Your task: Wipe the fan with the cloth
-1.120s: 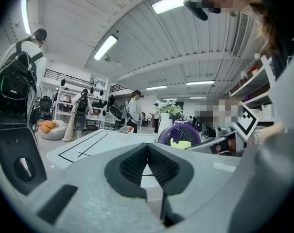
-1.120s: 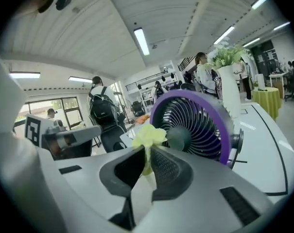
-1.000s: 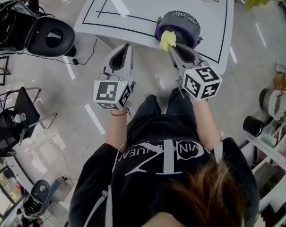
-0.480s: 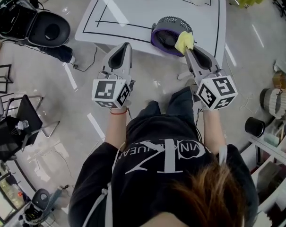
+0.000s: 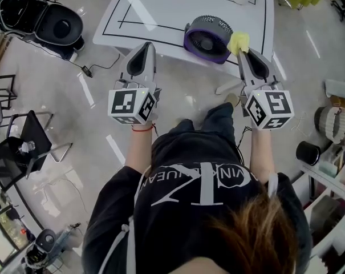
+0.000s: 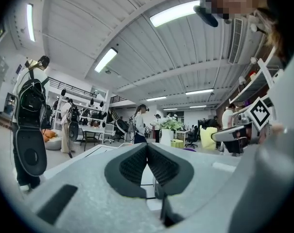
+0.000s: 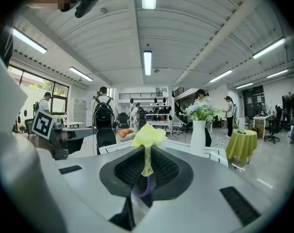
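White table (image 5: 161, 7) with black lines drawn on its top fills the upper middle of the head view.

Fan (image 5: 208, 37): sits on the table at the near edge, right of centre. It has a round purple housing, a dark grey slatted grille and a dark hub in the middle. The face is turned upward and tilted somewhat toward the person.

Left gripper (image 5: 148, 45): held level in front of the table's near edge, to the left of the fan and apart from it. In the left gripper view (image 6: 147, 147) the ribbed pads meet along one line — jaws pressed together with nothing between them.

Right gripper (image 5: 241, 51): tips reach the table edge at the fan's right side. Its jaws are clamped on the cloth.

Cloth (image 5: 238, 41): pale yellow and small. In the right gripper view (image 7: 147, 136) it is pinched to a thin fold between the pads and opens into a crumpled tuft above the tips. In the head view the tuft lies just beside the fan's right rim — whether it touches the rim cannot be told.
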Available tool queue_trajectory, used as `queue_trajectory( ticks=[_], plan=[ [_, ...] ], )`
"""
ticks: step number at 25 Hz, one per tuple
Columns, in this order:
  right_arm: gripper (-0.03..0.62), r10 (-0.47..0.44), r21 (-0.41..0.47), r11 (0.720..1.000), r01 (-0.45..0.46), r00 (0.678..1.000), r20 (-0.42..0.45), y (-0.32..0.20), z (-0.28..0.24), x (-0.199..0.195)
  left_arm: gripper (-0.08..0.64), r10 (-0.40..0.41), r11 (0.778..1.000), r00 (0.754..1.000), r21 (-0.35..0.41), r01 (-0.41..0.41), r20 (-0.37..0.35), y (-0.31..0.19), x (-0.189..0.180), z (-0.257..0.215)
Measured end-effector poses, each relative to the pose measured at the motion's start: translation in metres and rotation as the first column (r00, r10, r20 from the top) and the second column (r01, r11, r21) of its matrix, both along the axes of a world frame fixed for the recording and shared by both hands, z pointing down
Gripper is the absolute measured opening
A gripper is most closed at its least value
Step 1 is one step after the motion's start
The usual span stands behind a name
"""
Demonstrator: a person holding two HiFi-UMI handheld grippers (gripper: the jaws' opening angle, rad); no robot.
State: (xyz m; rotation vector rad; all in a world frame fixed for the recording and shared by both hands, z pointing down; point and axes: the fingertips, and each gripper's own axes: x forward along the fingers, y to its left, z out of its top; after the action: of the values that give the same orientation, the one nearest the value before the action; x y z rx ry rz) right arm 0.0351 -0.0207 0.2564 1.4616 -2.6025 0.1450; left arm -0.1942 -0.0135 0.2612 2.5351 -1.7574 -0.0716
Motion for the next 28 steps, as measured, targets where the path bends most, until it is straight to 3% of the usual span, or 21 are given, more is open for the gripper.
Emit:
queue_trajectory(
  ticks=[9,28],
  plan=[
    [0.037,0.044,0.056,0.998,-0.039,0.995,-0.093,-0.003,-0.004,0.009,0.008,-0.029,1.0,1.0,0.012,0.029,0.007,0.006,-0.007,-0.004],
    [0.037,0.047,0.045,0.998,-0.042,0.991,-0.126,-0.007,0.005,0.012,0.008,-0.04,0.999,0.999,-0.023,0.04,0.019,0.013,-0.012,0.009]
  ],
)
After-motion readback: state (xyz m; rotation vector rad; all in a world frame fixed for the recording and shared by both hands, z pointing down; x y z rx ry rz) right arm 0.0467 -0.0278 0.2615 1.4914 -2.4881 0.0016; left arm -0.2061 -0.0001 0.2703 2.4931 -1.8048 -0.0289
